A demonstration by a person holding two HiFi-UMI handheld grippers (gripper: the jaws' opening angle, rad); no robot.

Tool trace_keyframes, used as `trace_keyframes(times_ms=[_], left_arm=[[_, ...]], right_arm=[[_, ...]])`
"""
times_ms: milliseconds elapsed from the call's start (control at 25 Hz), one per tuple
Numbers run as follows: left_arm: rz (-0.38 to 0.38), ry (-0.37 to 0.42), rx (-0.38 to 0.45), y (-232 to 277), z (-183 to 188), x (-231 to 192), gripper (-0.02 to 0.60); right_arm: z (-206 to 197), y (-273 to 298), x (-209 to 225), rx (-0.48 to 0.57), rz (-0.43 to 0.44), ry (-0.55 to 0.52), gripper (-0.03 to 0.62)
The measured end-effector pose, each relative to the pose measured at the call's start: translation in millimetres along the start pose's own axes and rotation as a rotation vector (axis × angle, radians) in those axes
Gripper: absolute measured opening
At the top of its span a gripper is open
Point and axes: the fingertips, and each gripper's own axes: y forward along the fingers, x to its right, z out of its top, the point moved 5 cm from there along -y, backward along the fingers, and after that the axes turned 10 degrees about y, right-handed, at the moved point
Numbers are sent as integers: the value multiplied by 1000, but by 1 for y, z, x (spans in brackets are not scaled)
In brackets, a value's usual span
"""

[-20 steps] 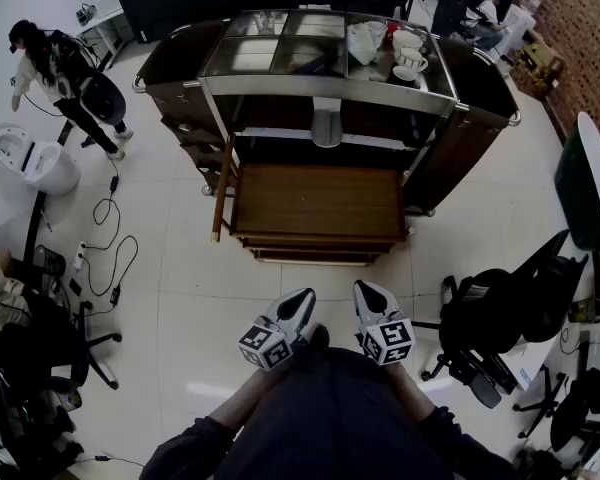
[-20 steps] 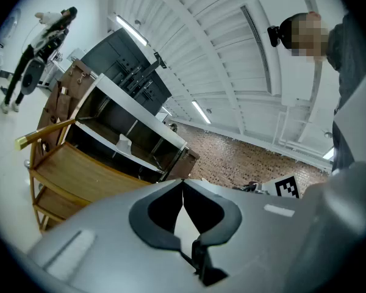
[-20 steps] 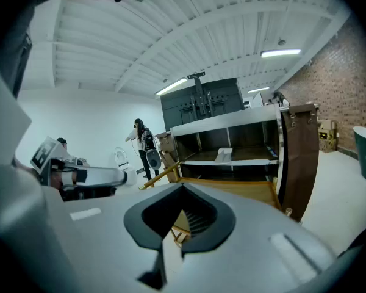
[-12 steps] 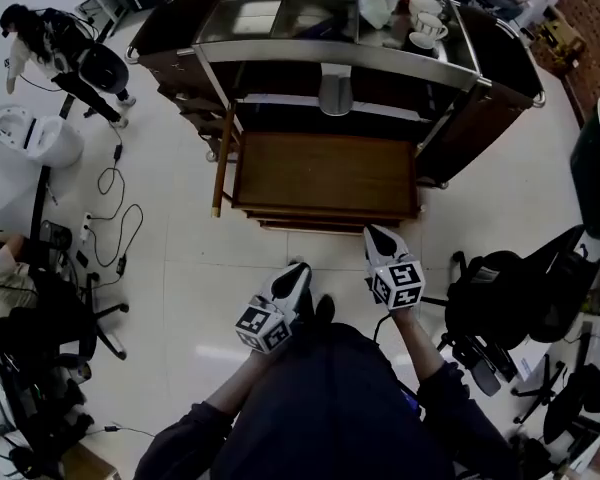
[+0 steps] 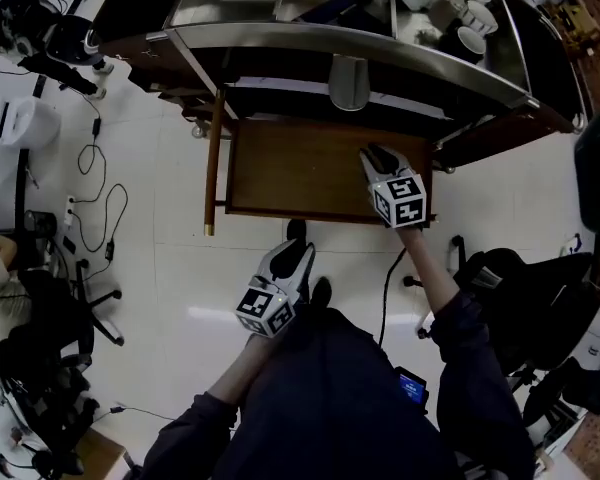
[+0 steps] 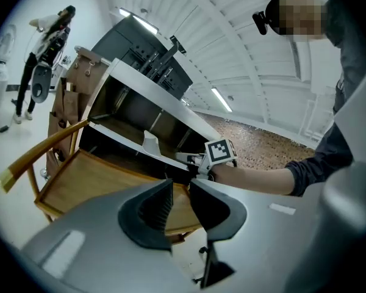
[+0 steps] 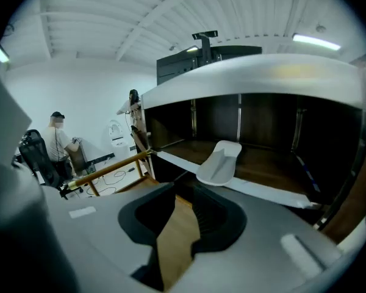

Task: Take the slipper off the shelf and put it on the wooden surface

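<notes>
Slipper (image 5: 348,81) on shelf (image 5: 276,87) edge, just beyond right gripper (image 5: 373,154), jaws apart, empty

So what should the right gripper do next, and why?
Probably ease the right gripper forward to the slipper: its jaws stand apart with nothing between them, it hovers over the wooden surface, and the slipper lies just ahead on the shelf, untouched.
</notes>
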Motion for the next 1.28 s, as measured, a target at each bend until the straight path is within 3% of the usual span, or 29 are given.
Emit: trace_keyframes(times_ms=[240,360,480,520,680,920,1080,1160,1280], left_arm=[[-46,-11,-50,64,24,-59,92],[-57,-20,-71,77,27,-78,92],[-55,-36,-84,79,23,-86,92],[-55,-38,-87,77,22,-87,92],[-59,-30,-82,63,7,-78,91],[-43,-21,-64,27,-10,-32,89],[-20,2,-53,-11,-15,1,89],[-9,24,-49,-32,-16,13,89],[11,47,-31,-58,-17,24,89]], right_arm=[[65,124,65,-27,-77,-5,100],[72,175,85,-74,-131,9,103],[69,195,97,-133,-208,12,35],[70,192,95,-123,-211,12,9],[54,139,57,-56,-165,-43,8],[-64,21,-20,-36,-131,-28,8],[-140,9,-43,-131,-158,23,9],[-154,15,-43,-178,-183,41,48],[-137,4,-49,-166,-179,57,49]])
